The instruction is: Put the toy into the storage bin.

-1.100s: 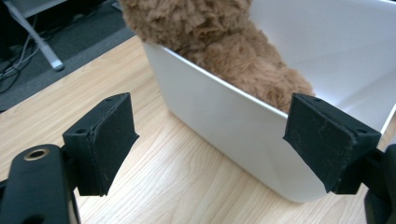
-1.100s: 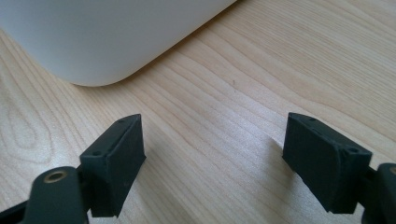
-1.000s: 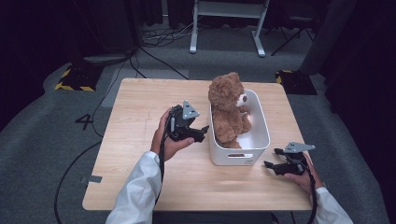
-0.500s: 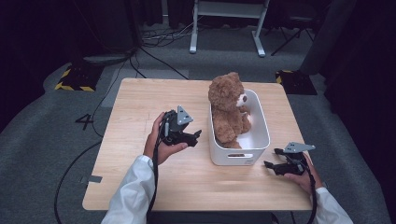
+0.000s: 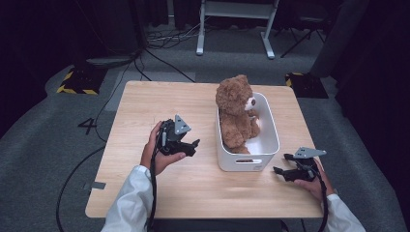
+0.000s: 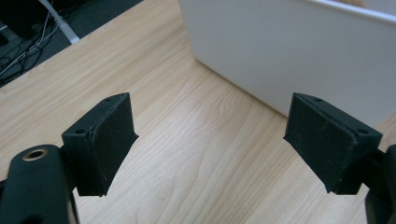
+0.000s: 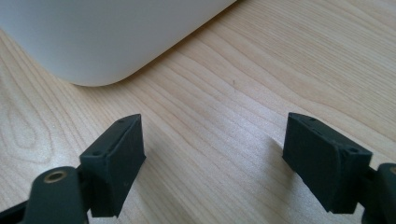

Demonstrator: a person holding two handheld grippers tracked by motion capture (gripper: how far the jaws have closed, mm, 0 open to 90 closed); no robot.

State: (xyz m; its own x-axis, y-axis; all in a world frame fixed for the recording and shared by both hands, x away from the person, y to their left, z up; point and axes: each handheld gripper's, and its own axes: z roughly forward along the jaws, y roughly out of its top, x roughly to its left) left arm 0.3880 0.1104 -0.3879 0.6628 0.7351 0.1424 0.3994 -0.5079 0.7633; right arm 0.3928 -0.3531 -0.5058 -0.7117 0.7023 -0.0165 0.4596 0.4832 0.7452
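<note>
I hold both claws wide open and empty: left claw (image 5: pixel 193 145) beside the bin (image 5: pixel 269 145), right claw (image 5: pixel 279 171) near the counter's (image 5: pixel 145 106) front edge.

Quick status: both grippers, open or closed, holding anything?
Left gripper: open, holding nothing, beside the white bin.
Right gripper: open, holding nothing, low over the table near the bin's corner.

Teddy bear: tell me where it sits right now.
In the high view the teddy bear sits upright inside the white bin on the table's right half, between the left gripper and right gripper.
</note>
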